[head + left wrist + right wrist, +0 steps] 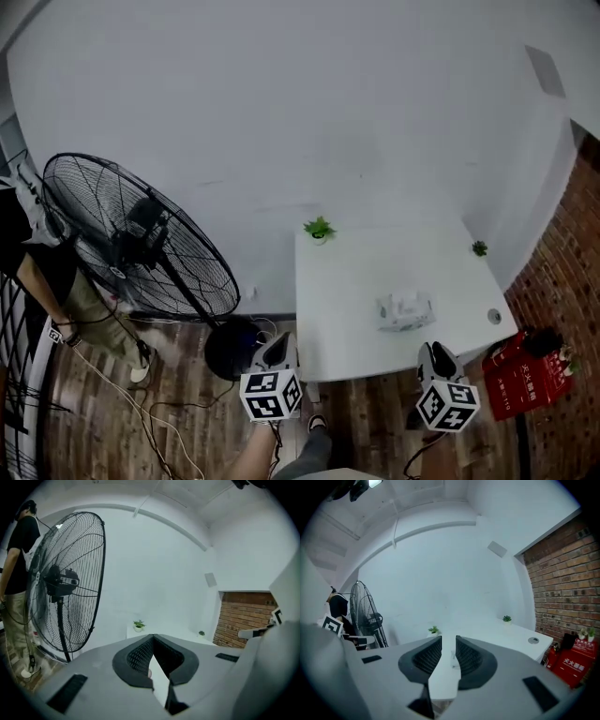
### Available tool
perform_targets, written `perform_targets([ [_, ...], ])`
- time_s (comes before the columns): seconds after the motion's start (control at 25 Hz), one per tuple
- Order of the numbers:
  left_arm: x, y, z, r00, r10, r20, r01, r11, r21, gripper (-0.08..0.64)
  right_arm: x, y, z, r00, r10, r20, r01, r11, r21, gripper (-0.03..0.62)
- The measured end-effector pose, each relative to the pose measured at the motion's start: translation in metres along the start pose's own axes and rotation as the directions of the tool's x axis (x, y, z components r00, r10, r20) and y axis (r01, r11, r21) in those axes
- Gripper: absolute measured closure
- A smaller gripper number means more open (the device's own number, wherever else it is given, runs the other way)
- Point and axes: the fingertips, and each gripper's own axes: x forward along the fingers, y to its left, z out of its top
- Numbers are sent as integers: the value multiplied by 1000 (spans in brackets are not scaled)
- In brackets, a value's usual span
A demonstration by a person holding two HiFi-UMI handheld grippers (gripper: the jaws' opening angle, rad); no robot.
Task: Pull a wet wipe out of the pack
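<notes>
The wet wipe pack [406, 310] is a pale, crinkled packet lying on the white table [347, 281], toward its near right part. In the right gripper view a small piece of the pack [453, 657] shows through the gap between the jaws. My left gripper [277, 345] hovers at the table's near left corner with its tips touching and nothing in them [153, 637]. Just short of the table's front edge, my right gripper [435, 354] sits below and to the right of the pack. Its jaws [449, 640] stand a narrow gap apart, holding nothing.
A large black floor fan [131, 244] stands left of the table, with cables on the wooden floor. Two small potted plants [319, 228] [480, 247] sit at the table's far edge. A red box [525, 375] and brick wall are at the right. A person [37, 272] stands far left.
</notes>
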Motion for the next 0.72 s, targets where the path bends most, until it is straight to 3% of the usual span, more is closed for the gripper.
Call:
perform_targets([
  [0.44,110,26,35,996,-90,-19,90,996,-6,557,95,11,32,998,-54,-12,54,998,12,502],
  [0.72,152,29,31,989,-135,-55,133,991,-24,557,121,2,44,994,-112,-6,112,994,4,508],
])
